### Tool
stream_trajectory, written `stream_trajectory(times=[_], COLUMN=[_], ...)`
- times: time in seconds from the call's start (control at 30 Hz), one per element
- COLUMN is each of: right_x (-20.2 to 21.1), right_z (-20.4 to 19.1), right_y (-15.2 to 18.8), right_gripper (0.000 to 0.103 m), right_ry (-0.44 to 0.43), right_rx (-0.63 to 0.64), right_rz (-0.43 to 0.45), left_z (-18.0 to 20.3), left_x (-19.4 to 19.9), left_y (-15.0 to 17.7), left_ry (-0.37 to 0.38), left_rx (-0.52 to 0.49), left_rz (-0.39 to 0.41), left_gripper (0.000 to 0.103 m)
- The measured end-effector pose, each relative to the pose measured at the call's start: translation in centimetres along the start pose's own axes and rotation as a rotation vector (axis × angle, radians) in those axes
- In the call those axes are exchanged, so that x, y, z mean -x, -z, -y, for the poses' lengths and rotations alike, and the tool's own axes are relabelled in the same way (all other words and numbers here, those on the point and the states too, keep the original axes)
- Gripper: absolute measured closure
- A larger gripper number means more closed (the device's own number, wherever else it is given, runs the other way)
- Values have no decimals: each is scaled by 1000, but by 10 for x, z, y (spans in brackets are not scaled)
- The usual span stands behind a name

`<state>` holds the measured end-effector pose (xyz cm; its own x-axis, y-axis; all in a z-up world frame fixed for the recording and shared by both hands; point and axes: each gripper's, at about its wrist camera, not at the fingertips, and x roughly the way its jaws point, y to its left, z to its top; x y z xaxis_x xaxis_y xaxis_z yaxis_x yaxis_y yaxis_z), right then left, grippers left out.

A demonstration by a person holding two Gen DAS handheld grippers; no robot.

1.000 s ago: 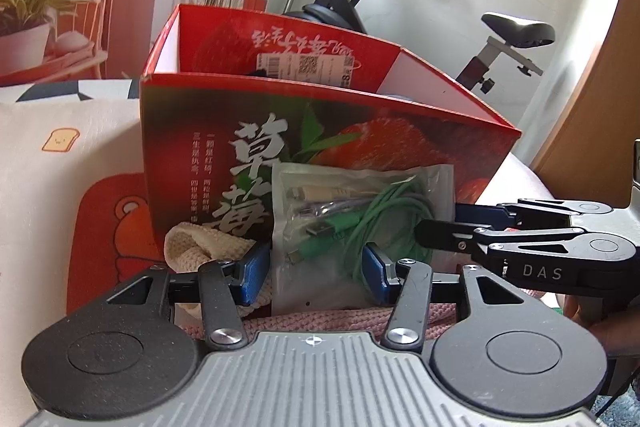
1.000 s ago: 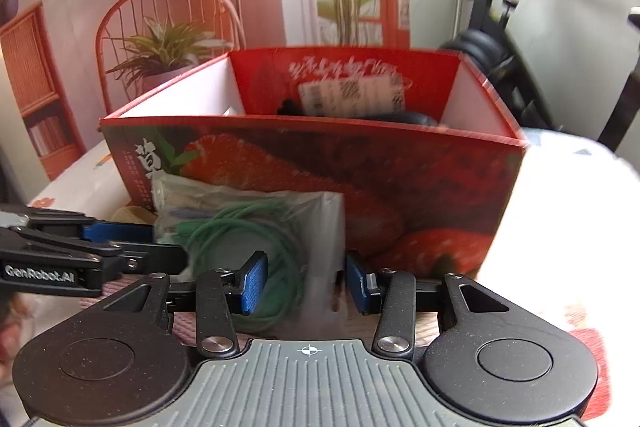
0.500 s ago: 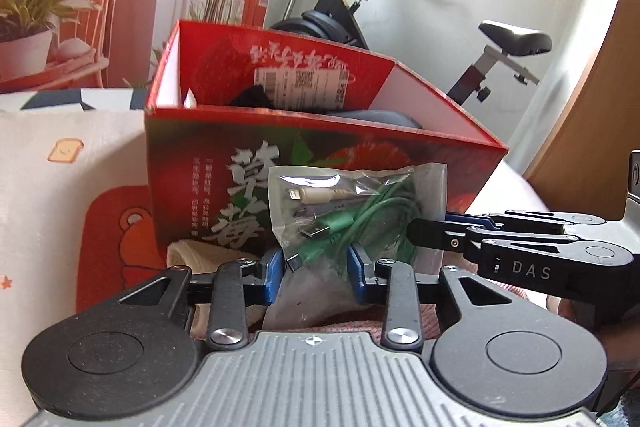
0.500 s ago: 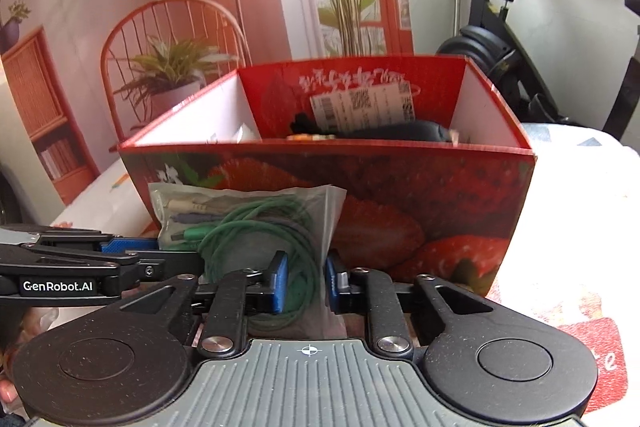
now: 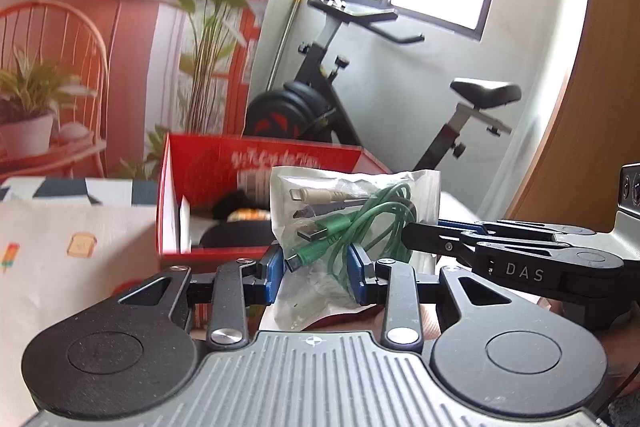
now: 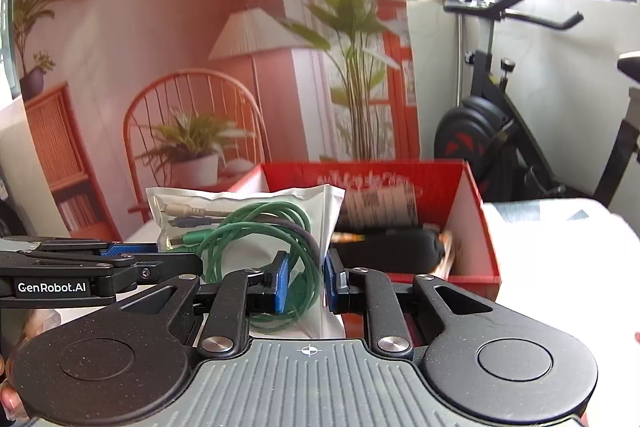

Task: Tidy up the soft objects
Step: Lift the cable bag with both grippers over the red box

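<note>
A clear plastic bag of cables [image 5: 352,223], with a green coiled cable and a beige one inside, is held up by both grippers. My left gripper [image 5: 316,271] is shut on its lower left part. My right gripper [image 6: 305,285] is shut on its lower right part; the bag also shows in the right wrist view [image 6: 256,227]. The bag hangs level with the near rim of an open red strawberry-print box [image 5: 192,163], also in the right wrist view [image 6: 476,223]. The box holds a dark object [image 6: 384,247] and a white label.
A cream tablecloth with small prints [image 5: 72,259] covers the table left of the box. An exercise bike [image 5: 400,99] stands behind the table by the window. A printed backdrop with a chair and plants [image 6: 192,131] is behind the box.
Both grippers closed on the bag and lifted it from the table in front of the box up to the height of the box rim. The box interior now shows.
</note>
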<state>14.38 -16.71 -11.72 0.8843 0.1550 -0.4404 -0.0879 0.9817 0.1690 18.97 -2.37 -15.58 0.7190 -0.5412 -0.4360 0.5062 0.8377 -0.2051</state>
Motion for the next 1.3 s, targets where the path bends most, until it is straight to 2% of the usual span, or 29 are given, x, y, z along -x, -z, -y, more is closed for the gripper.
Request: stream_trajectory(times=[0.33, 0.63, 0.9, 1.17, 1.23, 1.3], right_x=[-1, -36, -75, -107, -112, -115], right_z=[-8, -6, 12, 26, 27, 29], right_y=[-54, -89, -83, -56, -51, -47], right_gripper=[85, 85, 85, 84, 81, 76], right_ry=[-2, 29, 63, 84, 92, 115], right_rx=[56, 121, 97, 47, 31, 11], right_rz=[71, 82, 19, -114, -138, -154], left_z=[-1, -8, -16, -23, -24, -27], left_x=[2, -27, -65, -87, -88, -88], left_y=[-32, -54, -52, -37, -36, -36], left_ry=[-4, -12, -24, -45, -60, -79], left_rx=[12, 29, 41, 35, 30, 34], left_rz=[82, 73, -3, -107, -120, -122], left_gripper=[67, 67, 67, 67, 65, 58])
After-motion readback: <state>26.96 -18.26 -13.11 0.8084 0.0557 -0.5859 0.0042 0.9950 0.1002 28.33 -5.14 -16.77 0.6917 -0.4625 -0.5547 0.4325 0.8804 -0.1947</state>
